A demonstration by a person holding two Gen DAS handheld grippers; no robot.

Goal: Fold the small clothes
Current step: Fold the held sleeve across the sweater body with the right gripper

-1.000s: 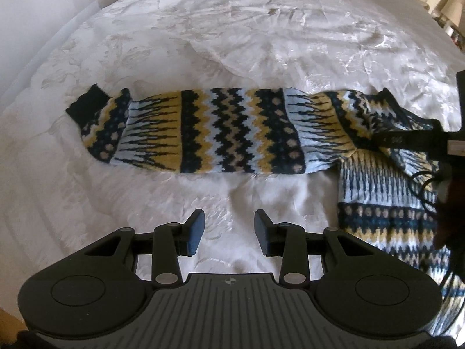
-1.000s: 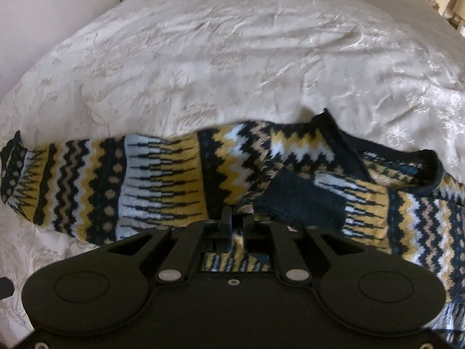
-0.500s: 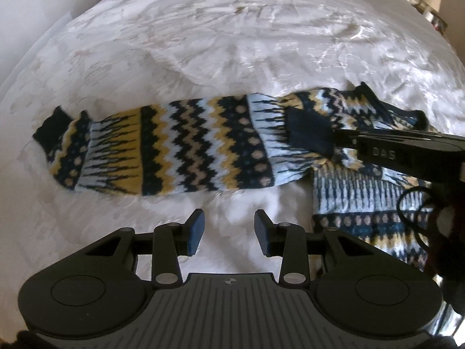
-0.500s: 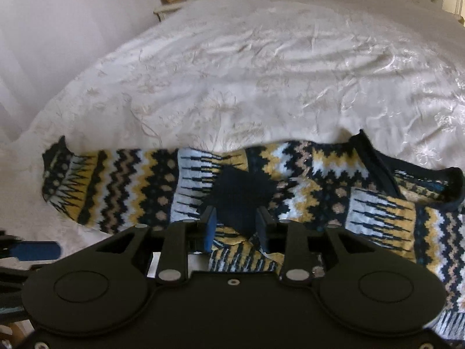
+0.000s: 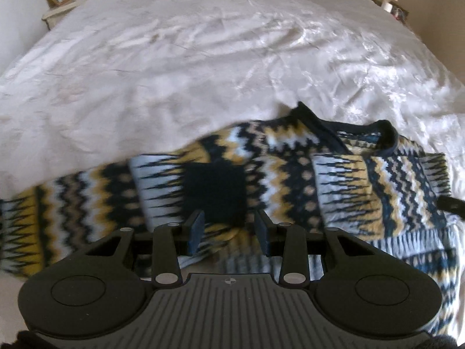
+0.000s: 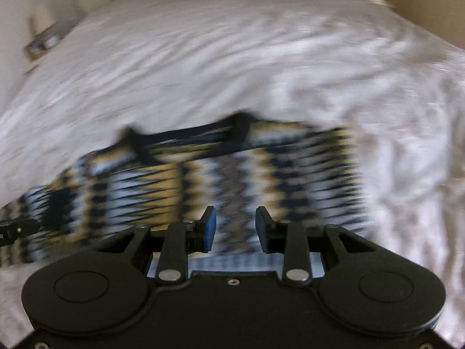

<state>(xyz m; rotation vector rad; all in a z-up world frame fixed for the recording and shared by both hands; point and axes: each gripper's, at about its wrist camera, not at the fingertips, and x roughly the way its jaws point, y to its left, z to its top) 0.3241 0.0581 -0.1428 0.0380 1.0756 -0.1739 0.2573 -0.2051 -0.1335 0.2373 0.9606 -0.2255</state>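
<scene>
Fingers (image 5: 195, 234) of the left gripper (image 5: 229, 232) are spread apart and hold nothing. Fingers (image 6: 209, 229) of the right gripper (image 6: 236, 229) are spread apart too, and nothing is between them.

Both grippers hang just over the sweater (image 5: 290, 174). It lies flat on the bed (image 5: 203, 58), toward 6 o'clock in both views. One sleeve is laid across the body, and its dark cuff (image 5: 215, 193) sits right in front of the left gripper, toward 12 o'clock from the fingers. The other sleeve (image 5: 43, 218) runs out to 9 o'clock. The neck (image 5: 363, 133) is at about 1 o'clock. The right view is blurry, so small parts are hard to see there.

I think the sweater is soft, floppy and light. It will bend and sag when lifted, and the knit may stretch if pulled hard. It should not slip much, since knit is rough. A good place to grab looks like a thick edge, such as the cuff or the dark band at the neck. A pinch in the middle would likely bunch it up.

Room is good. White bed goes on far past the sweater toward 12 o'clock, with nothing lying on it. A nightstand (image 5: 61, 8) stands at 11 o'clock, well apart. At 3 o'clock in the left view, a dark bit (image 5: 450, 203) pokes in at the edge; I cannot tell what it is.
</scene>
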